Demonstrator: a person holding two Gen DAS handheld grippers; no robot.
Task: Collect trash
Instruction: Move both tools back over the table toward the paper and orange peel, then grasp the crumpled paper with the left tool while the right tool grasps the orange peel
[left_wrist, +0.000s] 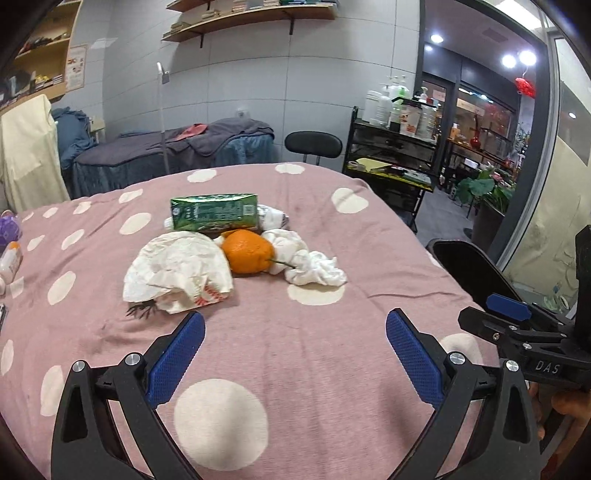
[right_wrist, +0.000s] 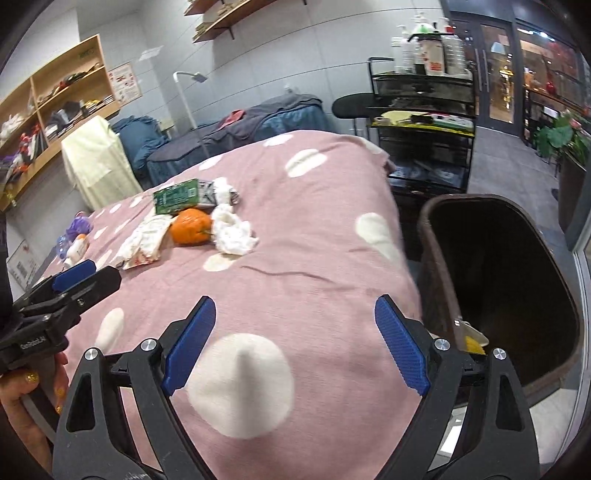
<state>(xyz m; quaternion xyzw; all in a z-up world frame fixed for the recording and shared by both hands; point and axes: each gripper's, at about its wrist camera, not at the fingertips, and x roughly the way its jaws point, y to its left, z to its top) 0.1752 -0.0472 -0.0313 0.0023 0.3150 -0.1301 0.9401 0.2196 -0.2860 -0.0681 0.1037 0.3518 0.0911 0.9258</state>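
Trash pile mid-tabletop, both grippers wide open and empty.
Left gripper (left_wrist: 295, 325) and right gripper (right_wrist: 295, 314) hover near a green carton (left_wrist: 213, 212), crumpled printed wrapper (left_wrist: 177, 273), orange (left_wrist: 248, 251), wadded tissue (left_wrist: 314, 267); dark bin (right_wrist: 498, 280) beside the right edge.

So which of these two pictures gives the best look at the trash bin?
The right wrist view: the trash bin fills its right side, open mouth and dark inside visible beside the bed. The left wrist view catches only part of its dark rim past the bed's edge.

Black hand-held gripper (left_wrist: 295, 325), blue pads (left_wrist: 173, 363)
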